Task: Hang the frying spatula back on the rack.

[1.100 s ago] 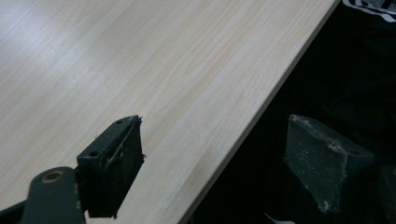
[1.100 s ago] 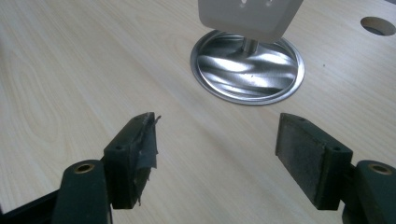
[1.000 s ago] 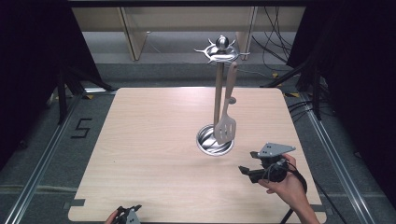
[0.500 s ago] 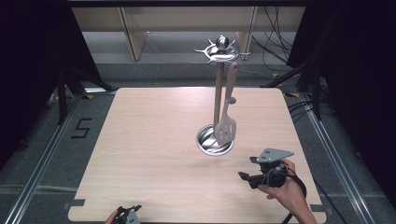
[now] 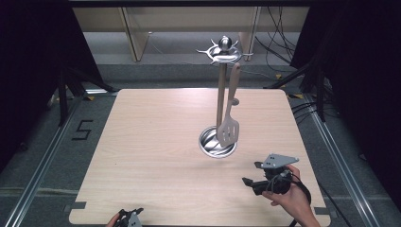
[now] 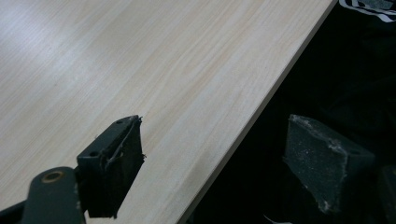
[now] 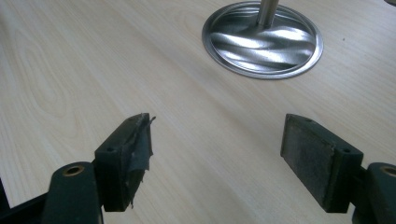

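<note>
Spatula (image 5: 229, 128) hangs on the metal stand (image 5: 220, 94) in the middle of the table (image 5: 142, 156), its flat end just over the shiny round base (image 7: 262, 39); it looks light and stiff, maybe a bit slippery; I would take it by the long thin handle. My right gripper (image 5: 253, 182) sits near the base, low and level, jaws just opened wide, nothing between them. My left gripper (image 6: 219, 158) waits at the near table edge, wide apart too, holding nothing.

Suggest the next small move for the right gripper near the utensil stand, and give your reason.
Probably keep the right gripper easing back toward the table's near edge: its fingers have just been opening with nothing between them, and the slotted spatula already hangs on the stand.
</note>
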